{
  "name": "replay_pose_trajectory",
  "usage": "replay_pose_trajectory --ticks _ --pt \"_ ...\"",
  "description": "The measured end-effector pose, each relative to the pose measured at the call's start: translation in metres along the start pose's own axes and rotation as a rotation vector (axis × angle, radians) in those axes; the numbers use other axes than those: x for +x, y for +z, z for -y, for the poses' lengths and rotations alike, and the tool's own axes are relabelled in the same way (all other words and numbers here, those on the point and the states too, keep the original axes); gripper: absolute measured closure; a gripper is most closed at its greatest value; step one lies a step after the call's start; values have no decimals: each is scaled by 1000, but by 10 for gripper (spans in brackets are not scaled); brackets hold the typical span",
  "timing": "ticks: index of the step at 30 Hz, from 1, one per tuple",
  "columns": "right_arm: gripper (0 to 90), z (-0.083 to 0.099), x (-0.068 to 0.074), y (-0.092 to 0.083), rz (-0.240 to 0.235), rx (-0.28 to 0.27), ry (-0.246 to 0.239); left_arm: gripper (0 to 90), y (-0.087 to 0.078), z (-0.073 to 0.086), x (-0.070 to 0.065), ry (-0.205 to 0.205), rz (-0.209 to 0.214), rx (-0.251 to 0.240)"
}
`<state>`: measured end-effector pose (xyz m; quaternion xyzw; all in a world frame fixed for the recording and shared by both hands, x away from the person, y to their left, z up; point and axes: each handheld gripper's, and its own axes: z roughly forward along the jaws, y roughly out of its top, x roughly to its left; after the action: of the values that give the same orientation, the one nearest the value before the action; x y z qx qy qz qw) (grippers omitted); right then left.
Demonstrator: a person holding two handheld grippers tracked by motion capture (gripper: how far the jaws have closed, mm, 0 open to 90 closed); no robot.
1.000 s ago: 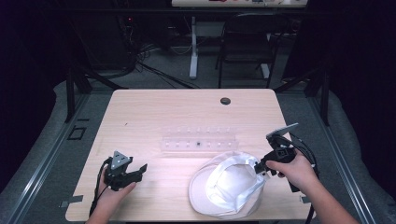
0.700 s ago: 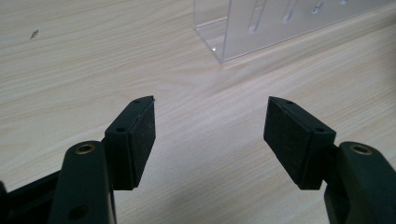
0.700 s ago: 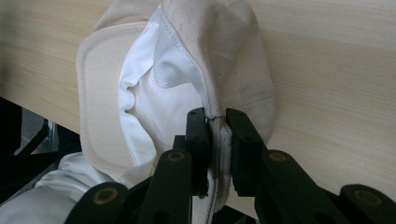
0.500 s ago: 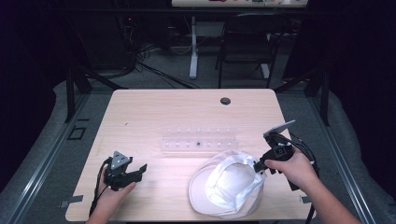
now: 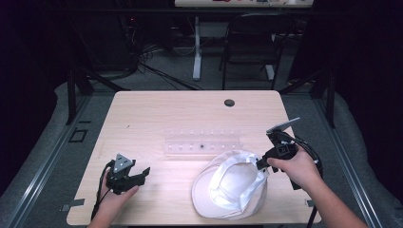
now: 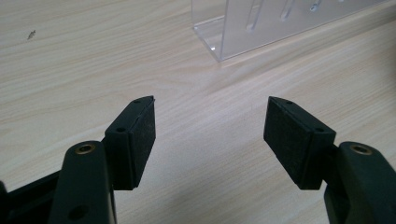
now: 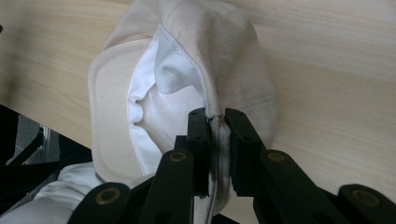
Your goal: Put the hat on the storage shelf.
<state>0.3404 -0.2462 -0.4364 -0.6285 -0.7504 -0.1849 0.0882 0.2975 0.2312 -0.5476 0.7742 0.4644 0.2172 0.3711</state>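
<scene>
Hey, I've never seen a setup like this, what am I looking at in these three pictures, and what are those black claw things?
A person sits at a wooden table, holding a hand-operated two-jaw gripper in each hand. The high view looks down from above. The other two pictures come from cameras riding on the grippers, looking along their black jaws. On the table lie a white cap, upside down, and a clear plastic rack. The right gripper is clamped on the cap's edge; its jaws have just been closing on that fabric. The left gripper rests open over bare wood, holding nothing.

surface: wooden table [image 5: 157,118] | on it: white hat [image 5: 233,187]; clear plastic rack [image 5: 202,141]
</scene>
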Motion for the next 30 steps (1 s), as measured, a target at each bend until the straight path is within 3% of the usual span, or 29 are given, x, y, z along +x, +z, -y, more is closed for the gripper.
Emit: replay_pose_trajectory --ticks 5,7,14,16,23,30 --pt "809 -4 0 -5 11 -14 4 342 0 0 0 1 0 1" --pt "810 -3 2 -4 18 -46 28 342 0 0 0 0 1 1" --pt "812 -6 3 -10 23 -47 24 343 0 0 -1 0 2 2" --pt "811 -7 3 -13 23 -34 6 343 1 0 -1 4 3 1" --pt "811 -10 10 -23 22 -69 7 343 2 0 -3 12 9 11" --pt "812 -13 14 -34 27 -55 -21 344 2 0 -3 15 11 12"
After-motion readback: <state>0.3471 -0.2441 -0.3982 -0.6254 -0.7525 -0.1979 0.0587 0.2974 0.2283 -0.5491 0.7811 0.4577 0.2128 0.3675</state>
